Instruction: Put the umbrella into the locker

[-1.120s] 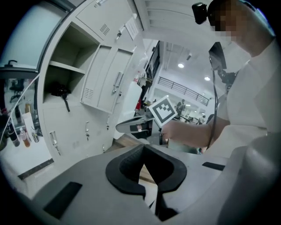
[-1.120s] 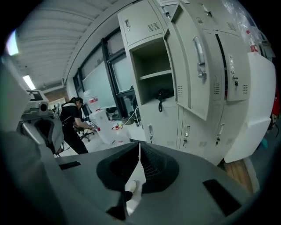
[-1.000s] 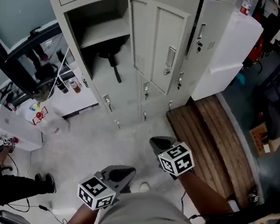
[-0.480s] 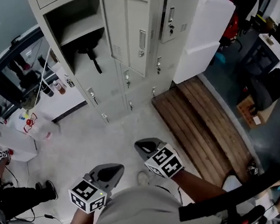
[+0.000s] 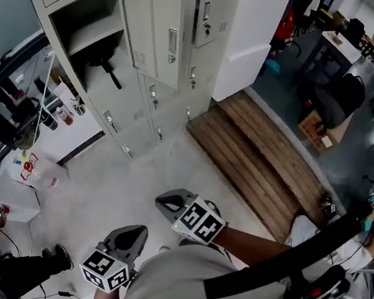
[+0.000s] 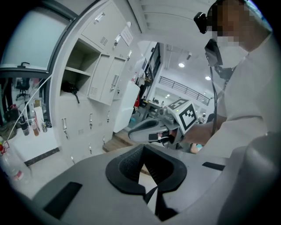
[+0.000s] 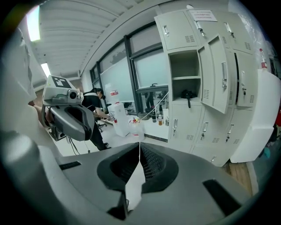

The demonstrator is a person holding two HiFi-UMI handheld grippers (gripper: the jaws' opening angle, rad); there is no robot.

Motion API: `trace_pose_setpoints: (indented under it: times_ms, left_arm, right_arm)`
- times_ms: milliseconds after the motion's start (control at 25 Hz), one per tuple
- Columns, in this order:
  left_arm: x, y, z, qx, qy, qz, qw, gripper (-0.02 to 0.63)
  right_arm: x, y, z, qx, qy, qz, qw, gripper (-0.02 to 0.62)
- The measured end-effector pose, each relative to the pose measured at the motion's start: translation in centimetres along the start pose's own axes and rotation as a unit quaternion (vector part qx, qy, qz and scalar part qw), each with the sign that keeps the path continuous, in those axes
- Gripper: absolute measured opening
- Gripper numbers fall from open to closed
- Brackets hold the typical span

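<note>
Holding both tools low near six o'clock in the head view, I have the left tool (image 5: 133, 234) and the right tool (image 5: 168, 200) clenched with nothing between their jaws. The black umbrella (image 5: 101, 62) sits inside the open compartment of the locker (image 5: 121, 108) at eleven o'clock, handle hanging down, well apart from both, beside the swung-out door (image 5: 156, 35).

Bright, even light from ceiling strips (image 7: 31, 22) fills every view, the open locker (image 5: 86, 30) is shadowed inside, and both gripper views bulge fisheye-style with black corners and soft near edges.
</note>
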State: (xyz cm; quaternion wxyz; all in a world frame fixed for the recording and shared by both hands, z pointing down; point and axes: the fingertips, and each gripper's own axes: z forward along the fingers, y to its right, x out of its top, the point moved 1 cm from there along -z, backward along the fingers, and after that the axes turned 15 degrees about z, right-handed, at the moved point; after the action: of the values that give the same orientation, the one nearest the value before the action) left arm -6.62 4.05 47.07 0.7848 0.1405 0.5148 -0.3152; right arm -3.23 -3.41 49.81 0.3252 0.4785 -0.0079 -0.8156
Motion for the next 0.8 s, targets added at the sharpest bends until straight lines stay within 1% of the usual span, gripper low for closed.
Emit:
trace_pose_setpoints:
  times_ms: [280, 520, 800]
  left_arm:
    - [-2.0, 1.3, -2.5, 0.001, 0.009, -0.002, 1.0, 0.009]
    - [-4.3, 3.0, -4.2, -0.001, 0.012, -0.006, 0.9999, 0.009]
    - [-5.6, 4.5, -6.3, 0.003, 0.017, -0.006, 0.9998, 0.009]
  right_arm:
    - [-1.2, -3.4, 0.2, 0.002, -0.001, -0.008, 1.0, 0.018]
    - [-3.0, -6.4, 0.3, 0.002, 0.0, -0.011, 1.0, 0.018]
    - [-3.9, -9.3, 0.1, 0.006, -0.002, -0.025, 1.0, 0.017]
